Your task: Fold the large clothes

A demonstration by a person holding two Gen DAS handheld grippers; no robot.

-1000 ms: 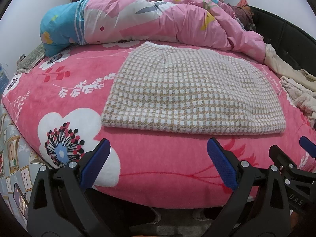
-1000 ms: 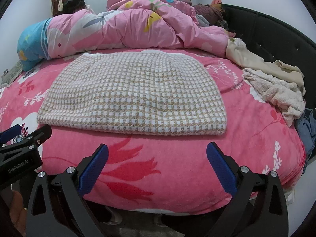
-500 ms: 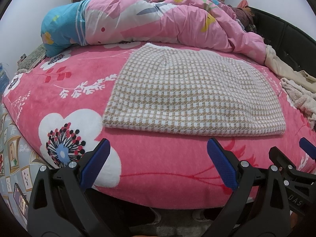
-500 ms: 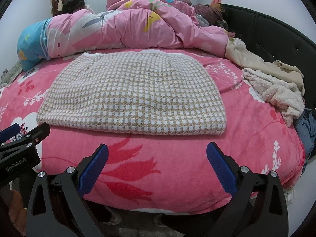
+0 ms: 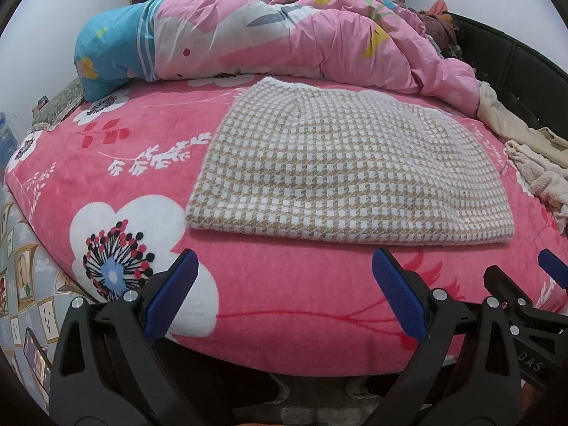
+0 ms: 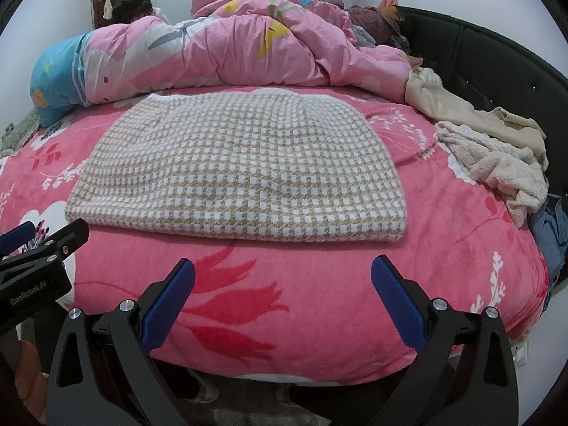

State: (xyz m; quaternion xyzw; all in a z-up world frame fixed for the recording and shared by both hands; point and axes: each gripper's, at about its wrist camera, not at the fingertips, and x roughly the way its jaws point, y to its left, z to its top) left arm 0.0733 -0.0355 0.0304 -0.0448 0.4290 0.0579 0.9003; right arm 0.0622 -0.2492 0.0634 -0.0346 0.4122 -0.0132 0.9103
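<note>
A beige-and-white checked knit garment [image 5: 340, 163] lies folded flat on the pink flowered bed; it also shows in the right wrist view [image 6: 241, 170]. My left gripper [image 5: 284, 291] is open and empty, held off the bed's near edge below the garment's front left part. My right gripper [image 6: 282, 291] is open and empty, below the garment's front edge. Each gripper shows at the side of the other's view: the right one [image 5: 532, 294] and the left one [image 6: 39, 245].
A bunched pink-and-blue duvet [image 5: 269, 39] lies across the back of the bed [image 5: 106, 163]. A cream garment [image 6: 461, 113], a fluffy pale towel [image 6: 497, 163] and blue denim [image 6: 553, 227] lie at the right by the black headboard [image 6: 490, 56].
Both views have shifted slightly; the garment sits a little lower in the left wrist view. The garment has not moved and both grippers stay open.
</note>
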